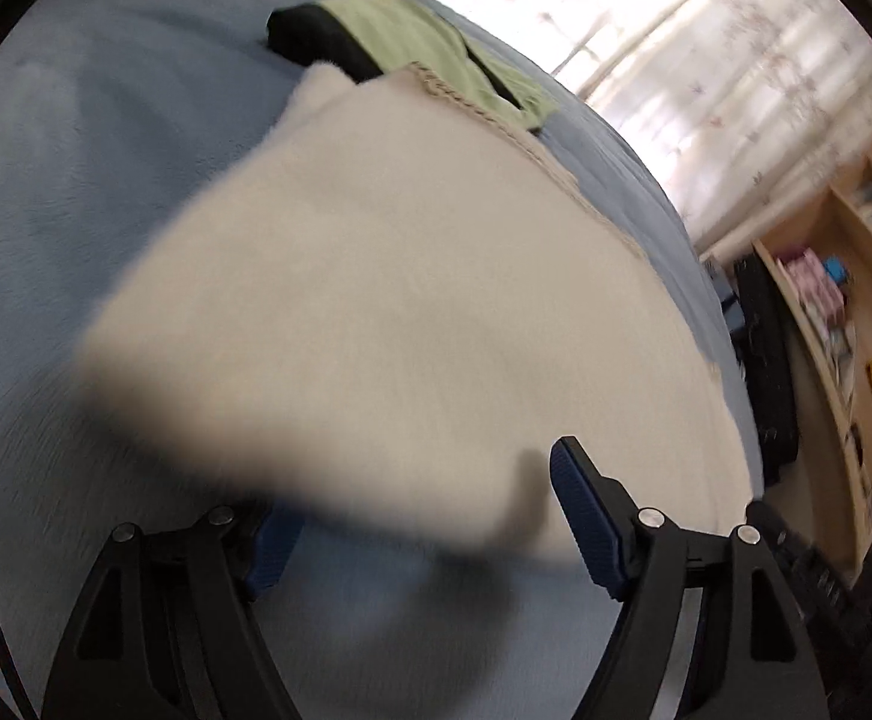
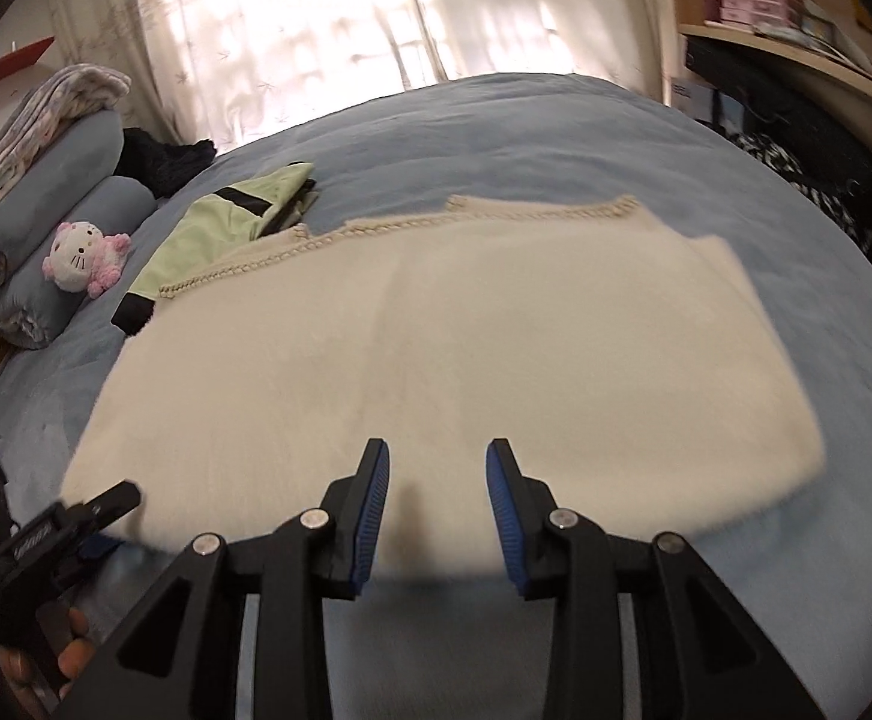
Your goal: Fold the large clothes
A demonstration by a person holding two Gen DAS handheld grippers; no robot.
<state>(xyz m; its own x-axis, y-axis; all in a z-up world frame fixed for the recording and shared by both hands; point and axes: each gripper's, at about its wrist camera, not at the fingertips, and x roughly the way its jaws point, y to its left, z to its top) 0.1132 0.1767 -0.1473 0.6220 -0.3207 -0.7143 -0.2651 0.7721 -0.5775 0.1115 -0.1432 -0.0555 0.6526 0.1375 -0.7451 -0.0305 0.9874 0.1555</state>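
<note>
the blue bed cover (image 2: 556,120) fills most of what i see, running back to the bright curtains (image 2: 291,12). on it lies the cream sweater (image 2: 466,348), folded into a wide flat slab across the middle of the bed, its knitted trim edge (image 2: 532,210) along the far side. beyond its far left corner, partly under that trim, sits a folded green and black garment (image 2: 225,216). further left are rolled blue bedding (image 2: 57,192) and a small pink and white plush cat (image 2: 84,255) leaning against it. wooden shelves (image 1: 856,276) stand off the bed's far side.

my right gripper (image 2: 436,480) hangs over the sweater's near edge with its blue pads (image 2: 375,510) parted a moderate way and nothing held between them. my left gripper (image 1: 417,510) is at the sweater's near left corner, spread wide; the blurred cloth edge lies between the fingers, but the pads are not pressing on it. in the right view its black tip (image 2: 105,498) shows beside that corner.
</note>
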